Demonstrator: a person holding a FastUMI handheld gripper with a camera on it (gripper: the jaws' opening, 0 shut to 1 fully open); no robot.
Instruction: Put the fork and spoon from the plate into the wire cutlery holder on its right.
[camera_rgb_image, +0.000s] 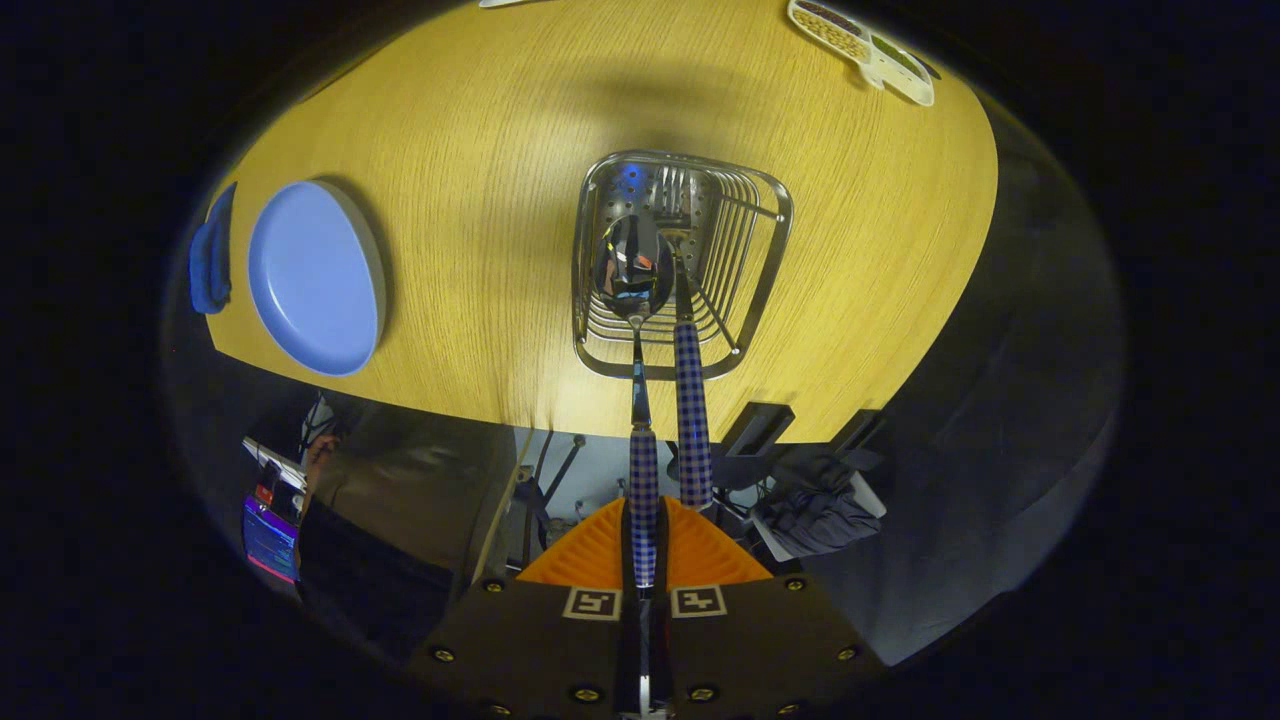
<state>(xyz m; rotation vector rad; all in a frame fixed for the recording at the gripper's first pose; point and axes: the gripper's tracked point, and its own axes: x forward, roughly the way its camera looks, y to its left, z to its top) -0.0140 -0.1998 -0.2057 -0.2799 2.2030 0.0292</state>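
My gripper (645, 545) is shut on the spoon's blue-checked handle, held between the two orange fingers (590, 555). The spoon (633, 268) points away from me, its shiny bowl hanging over the mouth of the wire cutlery holder (760, 290). The fork (690, 400) stands in the holder, its checked handle sticking out toward me just right of the spoon's handle. The blue plate (315, 278) lies bare on the wooden table (480, 150), to the left of the holder.
A blue cloth (210, 255) lies just beyond the plate's left side. A white divided dish (862, 45) with food sits at the table's far right corner. Below the table's near edge are a chair, a person's sleeve and a lit screen.
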